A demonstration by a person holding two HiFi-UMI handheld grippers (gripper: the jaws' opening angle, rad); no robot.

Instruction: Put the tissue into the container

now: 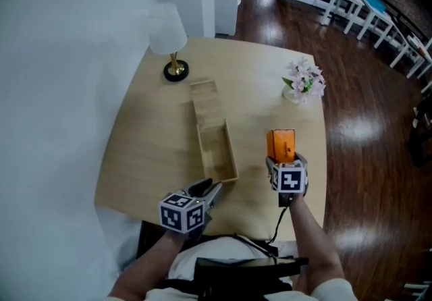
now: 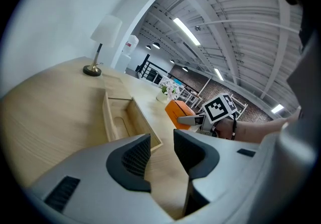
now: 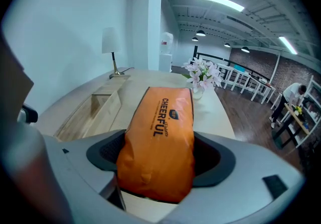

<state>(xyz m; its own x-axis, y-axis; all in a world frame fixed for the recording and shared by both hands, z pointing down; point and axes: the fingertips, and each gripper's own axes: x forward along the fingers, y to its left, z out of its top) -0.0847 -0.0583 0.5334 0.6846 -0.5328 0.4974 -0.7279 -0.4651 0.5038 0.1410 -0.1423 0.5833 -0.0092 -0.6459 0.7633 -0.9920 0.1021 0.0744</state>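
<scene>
The tissue pack [image 3: 158,132] is clamped at its near end in the right tongs [image 3: 160,153], over the table [image 1: 148,151] and right of the open container [image 1: 216,151]. The left tongs [image 2: 161,155] stand slightly apart and empty near the container's near corner. The soft pack could snag the narrow rim and shove the unbraced container.

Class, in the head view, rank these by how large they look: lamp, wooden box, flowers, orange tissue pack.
1. wooden box
2. lamp
3. flowers
4. orange tissue pack, though its near end is hidden
</scene>
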